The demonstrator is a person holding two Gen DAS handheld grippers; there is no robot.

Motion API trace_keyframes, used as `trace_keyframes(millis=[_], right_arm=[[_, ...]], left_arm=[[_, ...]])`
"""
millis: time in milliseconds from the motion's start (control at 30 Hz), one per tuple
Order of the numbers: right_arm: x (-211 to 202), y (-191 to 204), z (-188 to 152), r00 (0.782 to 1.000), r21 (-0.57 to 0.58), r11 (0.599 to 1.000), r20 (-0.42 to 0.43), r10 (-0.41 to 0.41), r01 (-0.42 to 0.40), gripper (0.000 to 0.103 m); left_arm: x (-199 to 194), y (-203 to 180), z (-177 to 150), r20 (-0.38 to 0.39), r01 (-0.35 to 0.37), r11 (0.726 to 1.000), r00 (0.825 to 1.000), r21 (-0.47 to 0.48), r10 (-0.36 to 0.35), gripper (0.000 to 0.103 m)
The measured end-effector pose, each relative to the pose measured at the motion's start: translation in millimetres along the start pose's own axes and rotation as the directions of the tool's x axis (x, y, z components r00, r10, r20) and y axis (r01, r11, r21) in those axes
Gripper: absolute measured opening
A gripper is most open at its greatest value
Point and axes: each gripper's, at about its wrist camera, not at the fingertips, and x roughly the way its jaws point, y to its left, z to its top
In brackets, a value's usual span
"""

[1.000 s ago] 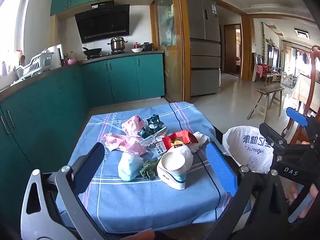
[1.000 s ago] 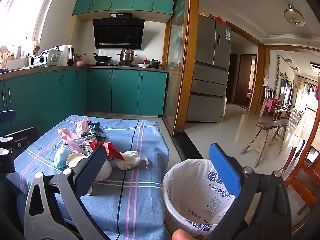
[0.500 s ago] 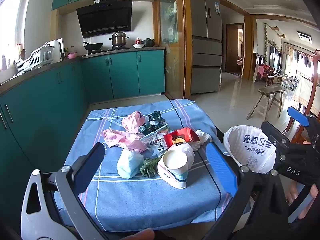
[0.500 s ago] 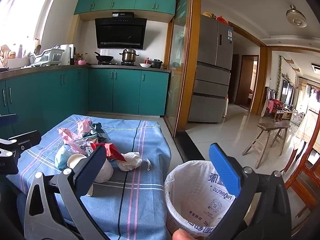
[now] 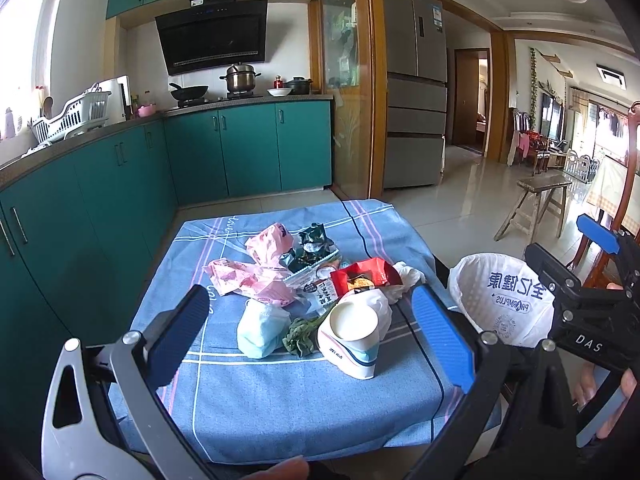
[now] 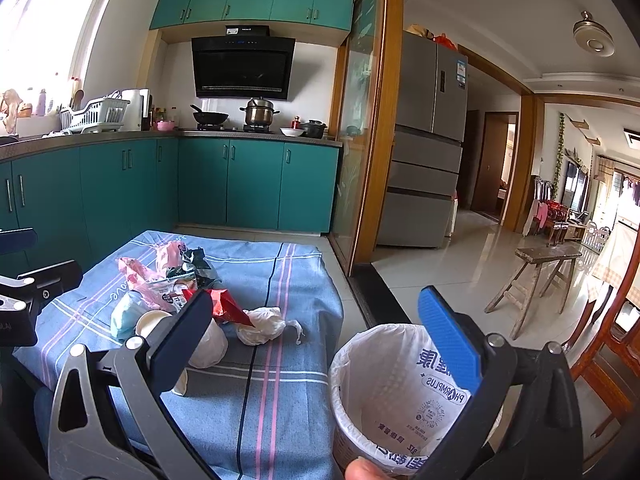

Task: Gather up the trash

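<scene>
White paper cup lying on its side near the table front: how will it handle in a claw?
The paper cup looks empty, so probably light. Thin walls likely crush under a hard squeeze. Lying on its side on the blue cloth, it may roll if nudged.

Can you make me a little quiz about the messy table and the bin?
1. True or false: the bin has trash in it.
2. What is nearest the left gripper? A) paper cup B) red wrapper C) pink bag
3. Fill in: both grippers' jaws are ____.

Key: 1 false, it only holds its white liner. 2 A. 3 open; the right gripper is empty too.
</scene>
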Motion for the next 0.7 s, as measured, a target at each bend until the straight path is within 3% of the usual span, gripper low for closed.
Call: trace_keyframes(millis=[700], right_arm=[[-1.4,-4.3,1.7,1.0,0.008,1.0,0.002,-0.016,0.016,0.101]], left_arm=[[-1.7,2.1,1.0,-0.002,-0.015,1.0,1.0,0.001,0.015,0.1]])
